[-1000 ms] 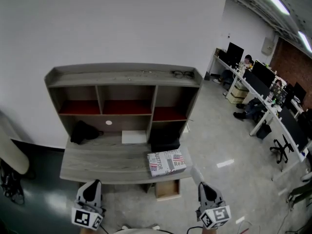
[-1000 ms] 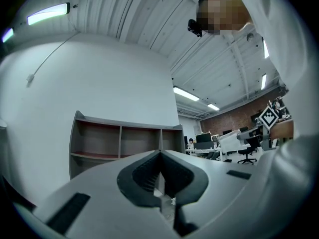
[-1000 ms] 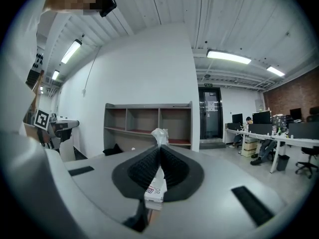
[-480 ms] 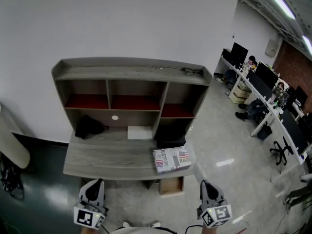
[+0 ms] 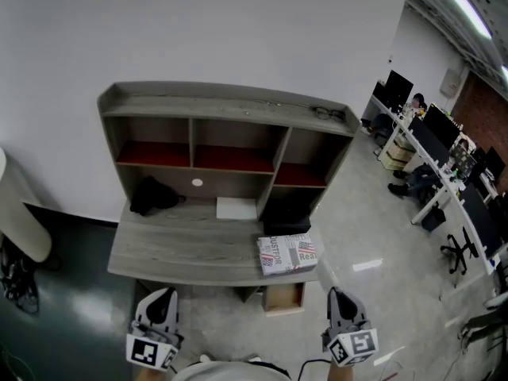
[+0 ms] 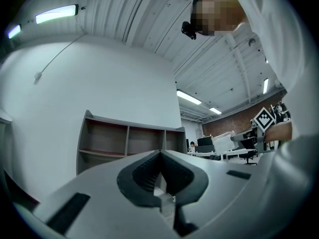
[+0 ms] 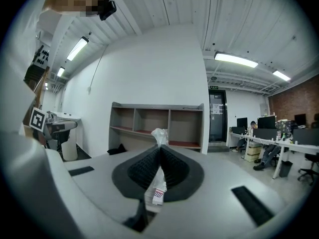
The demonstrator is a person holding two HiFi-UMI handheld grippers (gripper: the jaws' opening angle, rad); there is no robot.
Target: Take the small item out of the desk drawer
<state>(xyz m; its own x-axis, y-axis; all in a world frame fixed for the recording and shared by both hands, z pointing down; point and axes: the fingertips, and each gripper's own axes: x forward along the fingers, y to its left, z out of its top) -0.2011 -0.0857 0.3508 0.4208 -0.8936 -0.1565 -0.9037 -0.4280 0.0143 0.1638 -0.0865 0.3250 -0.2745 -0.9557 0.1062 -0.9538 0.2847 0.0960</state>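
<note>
The grey desk (image 5: 190,252) with its hutch stands ahead of me, some way off. Under its right end a light wooden drawer (image 5: 283,298) shows. Both grippers are low in the head view, short of the desk. My right gripper (image 5: 336,295) (image 7: 160,149) is shut on a small item in crinkled white plastic (image 7: 159,134), which sticks up past the jaw tips. My left gripper (image 5: 162,295) (image 6: 160,155) is shut with nothing between its pads.
A box printed like a newspaper (image 5: 288,253) lies on the desk's right end, a black bundle (image 5: 152,195) and a white sheet (image 5: 236,208) further back. Office desks with monitors and seated people (image 5: 432,145) fill the right side. Bare floor (image 5: 357,236) lies between.
The desk has shifted right and up in the head view and looks slightly larger. Both grippers stay low in the frame, still shut.
</note>
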